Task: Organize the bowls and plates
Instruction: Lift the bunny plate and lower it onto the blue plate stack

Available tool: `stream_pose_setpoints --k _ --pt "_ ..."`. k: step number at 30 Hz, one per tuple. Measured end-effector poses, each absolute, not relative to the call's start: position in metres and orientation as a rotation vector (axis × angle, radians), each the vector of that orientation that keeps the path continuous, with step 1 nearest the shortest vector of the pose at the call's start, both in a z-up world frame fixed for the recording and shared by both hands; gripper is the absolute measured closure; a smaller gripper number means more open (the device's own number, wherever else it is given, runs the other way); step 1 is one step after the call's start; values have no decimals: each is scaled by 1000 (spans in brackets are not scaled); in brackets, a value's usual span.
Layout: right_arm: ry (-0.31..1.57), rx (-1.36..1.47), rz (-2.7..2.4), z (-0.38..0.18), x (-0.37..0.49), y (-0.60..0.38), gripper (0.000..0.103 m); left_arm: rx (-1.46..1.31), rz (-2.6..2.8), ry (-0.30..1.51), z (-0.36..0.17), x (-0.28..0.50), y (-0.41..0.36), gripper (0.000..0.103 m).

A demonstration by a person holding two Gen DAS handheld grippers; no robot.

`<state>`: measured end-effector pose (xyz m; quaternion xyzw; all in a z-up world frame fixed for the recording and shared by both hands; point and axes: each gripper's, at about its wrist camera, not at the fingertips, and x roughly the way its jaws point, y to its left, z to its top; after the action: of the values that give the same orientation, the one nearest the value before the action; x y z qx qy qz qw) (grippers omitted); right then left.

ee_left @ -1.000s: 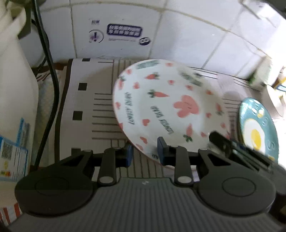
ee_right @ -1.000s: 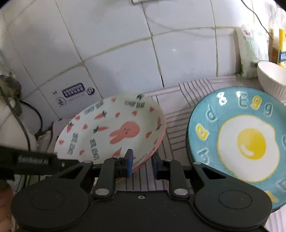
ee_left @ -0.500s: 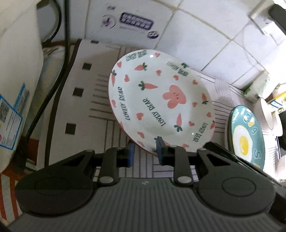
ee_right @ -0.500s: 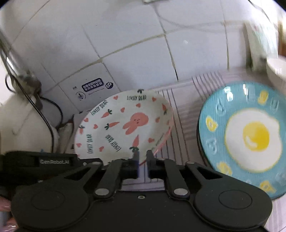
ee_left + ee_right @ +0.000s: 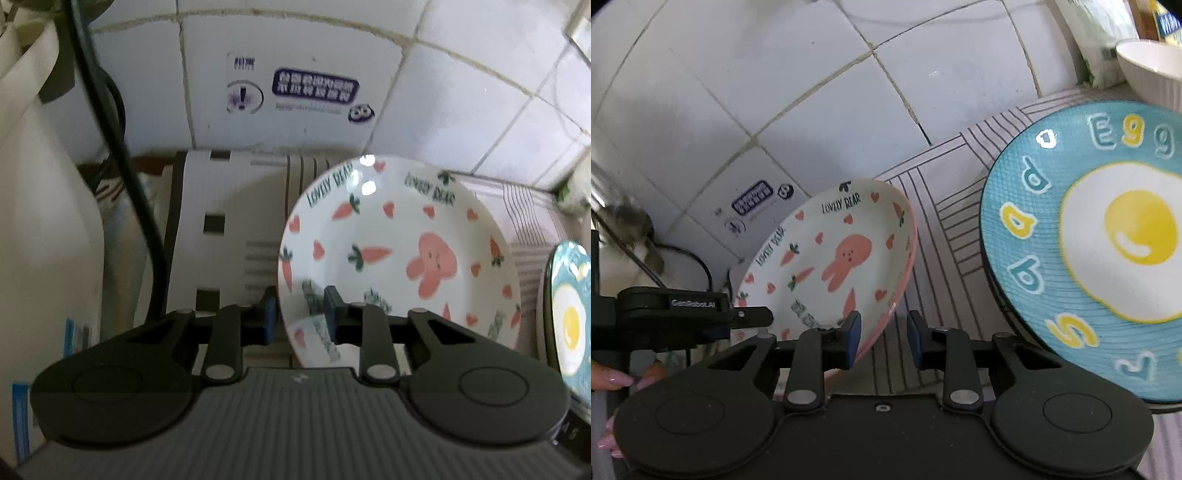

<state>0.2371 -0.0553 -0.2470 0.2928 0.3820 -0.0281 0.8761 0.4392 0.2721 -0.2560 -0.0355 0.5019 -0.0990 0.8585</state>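
The counter is covered by a pale mat (image 5: 236, 192) printed with dark lines and small squares, and it runs back to a wall of white tiles (image 5: 798, 85) with grey, slightly grimy grout. One tile carries a purple sticker (image 5: 314, 86) beside a round warning mark (the print is too blurred to read). A black cable (image 5: 122, 155) drops down the left side, next to a large white container (image 5: 44, 229).

The rabbit plate (image 5: 399, 254), white with pink carrots, hearts and a rabbit, sits tilted above the mat, its near edge lower. The left gripper (image 5: 300, 314) is clamped on its near-left rim, one blue pad outside and one inside the dish. The right gripper (image 5: 882, 338) is at the plate's pink outer edge; its jaws are opening, the left pad still against the rim while the right pad stands clear over the mat.

Just to the right lies the blue egg plate (image 5: 1100, 251), flat on the mat, with a ribbed white bowl (image 5: 1152, 70) behind it near the wall.
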Motion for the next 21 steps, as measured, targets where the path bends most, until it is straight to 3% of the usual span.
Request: stream_pose_setpoints --k 5,6,7,21 --pt "720 616 -79 -255 245 -48 71 -116 -209 1022 -264 440 277 80" --pt "704 613 -89 -256 245 -47 73 -115 -211 1014 -265 439 276 80" --pt "693 600 -95 -257 246 -45 81 -109 -213 1006 -266 437 276 80" --pt "761 487 33 -239 242 -52 79 15 -238 992 -228 404 257 80"
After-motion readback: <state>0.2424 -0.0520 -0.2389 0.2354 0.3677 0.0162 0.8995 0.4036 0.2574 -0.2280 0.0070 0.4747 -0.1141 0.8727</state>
